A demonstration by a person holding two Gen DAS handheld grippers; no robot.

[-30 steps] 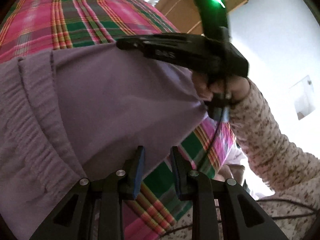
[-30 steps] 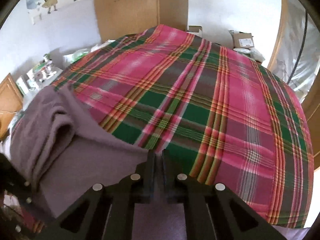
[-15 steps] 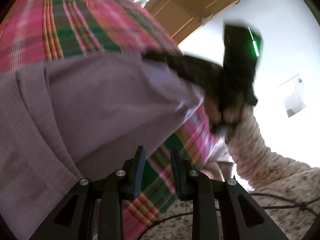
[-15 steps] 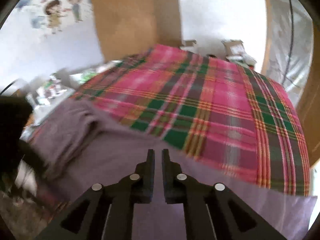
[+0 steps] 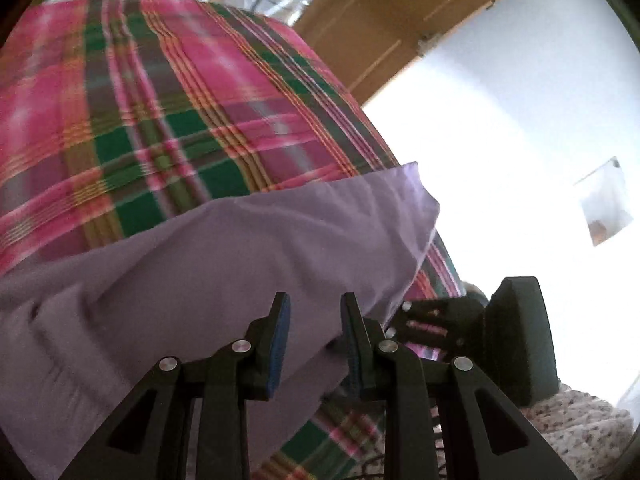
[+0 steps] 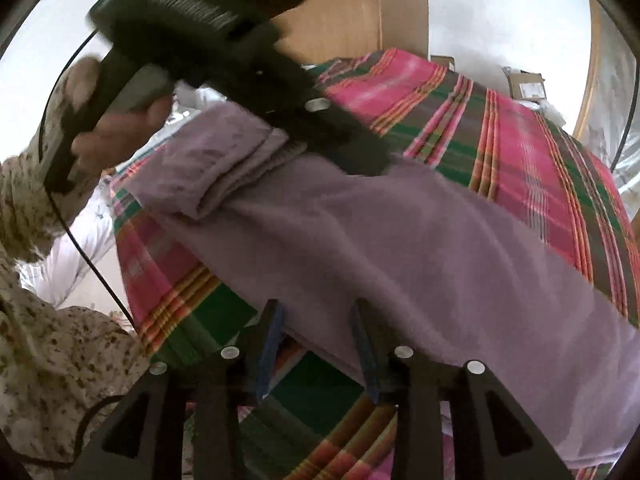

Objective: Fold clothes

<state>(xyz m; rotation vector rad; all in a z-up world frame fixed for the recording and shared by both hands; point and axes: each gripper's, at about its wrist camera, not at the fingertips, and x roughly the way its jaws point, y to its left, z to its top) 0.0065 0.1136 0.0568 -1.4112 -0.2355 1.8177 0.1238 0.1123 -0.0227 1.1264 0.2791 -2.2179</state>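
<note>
The garment (image 5: 224,264), a lilac knit piece, lies across the near part of a bed covered by a pink and green plaid blanket (image 5: 132,112). One end is folded back on itself, showing a ribbed band (image 6: 224,160). The left gripper (image 5: 314,320) hovers just over the cloth's near edge with its jaws apart and nothing between them. The right gripper (image 6: 316,332) is also parted and empty, sitting at the garment's edge where cloth meets blanket. In the right wrist view the left gripper's body stretches over the folded end, held by a hand (image 6: 116,120) in a speckled sleeve (image 6: 48,344). Beyond the bed are a wooden door (image 5: 384,20) and white wall (image 5: 500,140).
</note>
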